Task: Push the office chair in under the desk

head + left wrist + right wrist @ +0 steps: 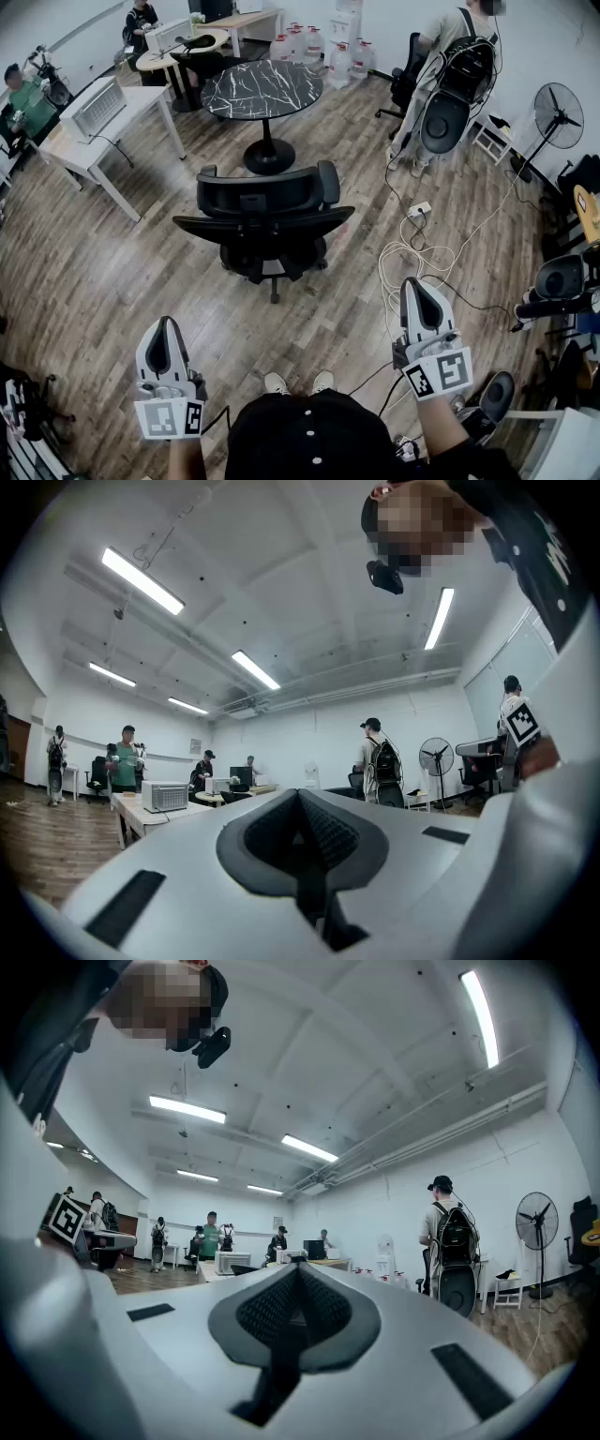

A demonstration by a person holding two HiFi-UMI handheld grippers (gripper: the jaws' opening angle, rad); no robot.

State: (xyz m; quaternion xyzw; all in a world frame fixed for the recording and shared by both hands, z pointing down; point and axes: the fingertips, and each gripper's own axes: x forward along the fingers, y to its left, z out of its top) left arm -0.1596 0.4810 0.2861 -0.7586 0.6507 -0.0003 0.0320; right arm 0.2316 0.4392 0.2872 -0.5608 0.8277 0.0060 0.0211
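Observation:
A black office chair [265,220] stands on the wooden floor in the middle of the head view, its backrest towards me and its seat facing away. Just beyond it is a round black marble table [262,89], and a white desk [103,122] stands further left. My left gripper [167,325] is low at the left and my right gripper [419,283] low at the right. Both are well short of the chair and touch nothing. In the left gripper view my left gripper [298,794] is shut and empty. In the right gripper view my right gripper [298,1267] is likewise shut and empty.
White cables and a power strip [419,208] lie on the floor right of the chair. A person with a backpack [450,75] stands at the back right near a standing fan [556,117]. Water bottles [319,42] line the far wall. Equipment crowds the right edge.

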